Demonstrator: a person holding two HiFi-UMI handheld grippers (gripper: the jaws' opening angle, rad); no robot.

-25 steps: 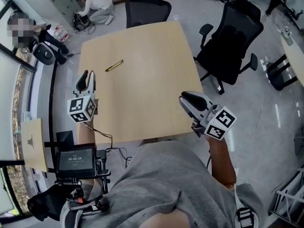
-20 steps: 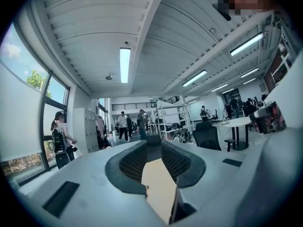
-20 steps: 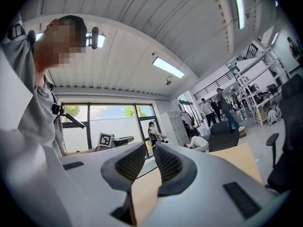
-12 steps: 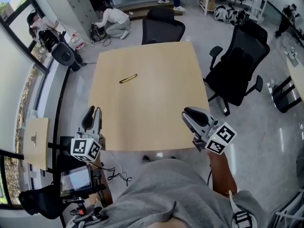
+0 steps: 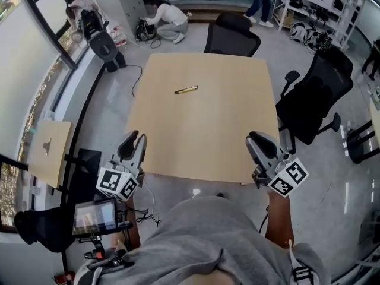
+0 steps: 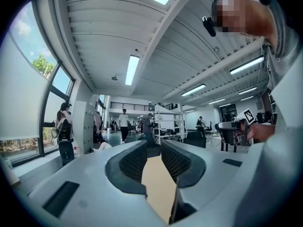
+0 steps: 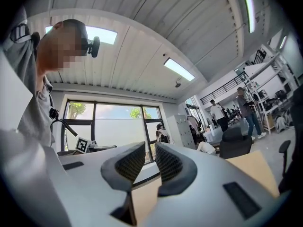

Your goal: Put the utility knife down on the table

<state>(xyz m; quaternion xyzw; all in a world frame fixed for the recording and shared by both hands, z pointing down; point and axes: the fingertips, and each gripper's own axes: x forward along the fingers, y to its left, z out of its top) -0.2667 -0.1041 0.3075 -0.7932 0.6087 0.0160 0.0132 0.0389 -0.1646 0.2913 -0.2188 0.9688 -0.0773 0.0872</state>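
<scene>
The yellow-and-black utility knife (image 5: pixel 186 89) lies alone on the far half of the light wooden table (image 5: pixel 208 123), untouched. My left gripper (image 5: pixel 134 140) hovers off the table's near-left corner, its jaws a narrow gap apart with nothing between them; in the left gripper view (image 6: pixel 152 148) only the tabletop shows through the gap. My right gripper (image 5: pixel 254 139) hangs at the near-right corner, also slightly apart and empty (image 7: pixel 150 148). Both are far from the knife.
Two black office chairs stand by the table, one behind it (image 5: pixel 231 37) and one to the right (image 5: pixel 314 100). A screen on a stand (image 5: pixel 94 217) and a small wooden board (image 5: pixel 50 153) sit at my left. People (image 5: pixel 169 16) are at the back of the room.
Both grippers have drawn back toward my body, the left one from beside the table's left edge to its near corner. The knife has stayed where it lies.
</scene>
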